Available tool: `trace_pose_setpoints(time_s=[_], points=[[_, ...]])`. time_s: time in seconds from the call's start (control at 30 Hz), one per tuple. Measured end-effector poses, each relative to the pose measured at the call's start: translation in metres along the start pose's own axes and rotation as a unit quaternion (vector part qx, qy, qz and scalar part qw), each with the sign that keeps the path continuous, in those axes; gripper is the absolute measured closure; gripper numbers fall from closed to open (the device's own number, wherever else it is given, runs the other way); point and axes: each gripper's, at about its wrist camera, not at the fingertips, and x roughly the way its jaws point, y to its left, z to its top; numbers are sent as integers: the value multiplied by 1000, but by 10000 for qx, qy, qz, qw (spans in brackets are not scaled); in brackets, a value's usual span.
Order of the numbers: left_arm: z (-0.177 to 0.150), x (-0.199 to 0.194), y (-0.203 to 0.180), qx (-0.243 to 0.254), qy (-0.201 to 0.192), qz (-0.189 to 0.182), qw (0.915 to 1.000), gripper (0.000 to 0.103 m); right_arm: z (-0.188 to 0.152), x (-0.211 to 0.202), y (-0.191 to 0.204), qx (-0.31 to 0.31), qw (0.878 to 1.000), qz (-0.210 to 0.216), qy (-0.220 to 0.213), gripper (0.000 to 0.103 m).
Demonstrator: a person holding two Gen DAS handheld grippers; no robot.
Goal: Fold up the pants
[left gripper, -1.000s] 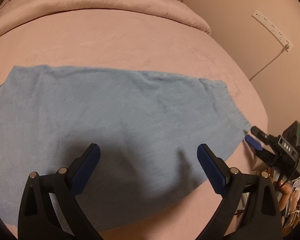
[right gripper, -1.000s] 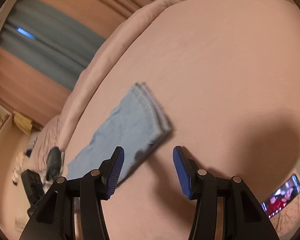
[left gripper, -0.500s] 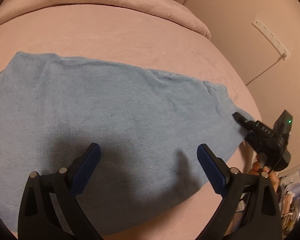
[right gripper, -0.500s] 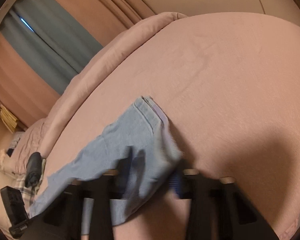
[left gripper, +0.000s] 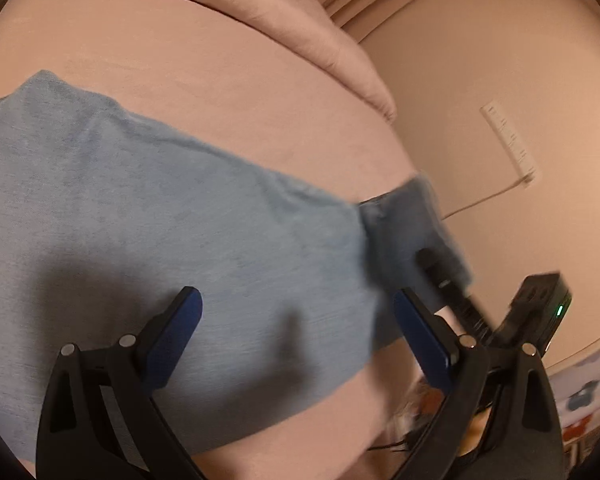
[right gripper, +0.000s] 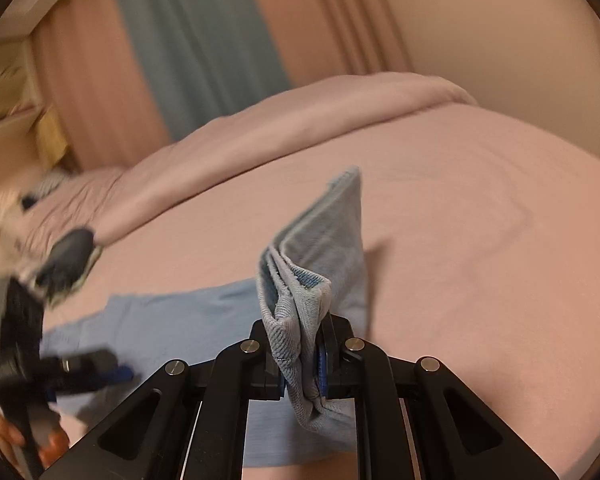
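Observation:
Light blue pants (left gripper: pixel 148 216) lie spread on the pink bed (left gripper: pixel 204 92). My left gripper (left gripper: pixel 296 320) is open and hovers just above the pants' near part, touching nothing. My right gripper (right gripper: pixel 302 364) is shut on the hem end of the pants (right gripper: pixel 300 292) and holds it lifted off the bed, the cloth bunched between the pads. The lifted end (left gripper: pixel 408 224) and the right gripper (left gripper: pixel 444 276) show at the right of the left wrist view. The left gripper shows blurred at the lower left of the right wrist view (right gripper: pixel 80 372).
A rolled pink duvet (right gripper: pixel 300 116) lies along the far side of the bed. A wall with a power strip (left gripper: pixel 508 140) and cable stands right of the bed. Curtains (right gripper: pixel 196 40) hang behind. A dark object (right gripper: pixel 68 256) sits at the bed's left end.
My right gripper moved onto the pants' hem end, shut on it and lifted it off the bed. My left gripper stayed open above the pants.

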Motion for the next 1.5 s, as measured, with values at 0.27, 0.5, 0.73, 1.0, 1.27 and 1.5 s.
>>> trace_pose_setpoints(time_s=[0.27, 0.5, 0.73, 1.0, 1.27, 1.5], points=[[12, 2, 13, -801, -11, -975, 9920, 6, -28, 21, 81, -1167, 9912, 539, 321, 89], [12, -3, 31, -1018, -104, -683, 9924, 23, -56, 27, 124, -1706, 9773, 1060, 681, 89], [21, -36, 50, -779, -340, 73, 9964, 79, -63, 35, 151, -1943, 9680, 1359, 819, 89], [23, -70, 69, -591, -660, 471, 9950, 84, -69, 37, 186, -2137, 9564, 1771, 905, 89], [31, -78, 78, -327, -677, 834, 9937, 84, -69, 58, 200, -2024, 9554, 1764, 1234, 89], [33, -73, 86, -272, -607, 766, 9948, 84, -68, 62, 203, -2059, 9552, 1700, 1276, 89]])
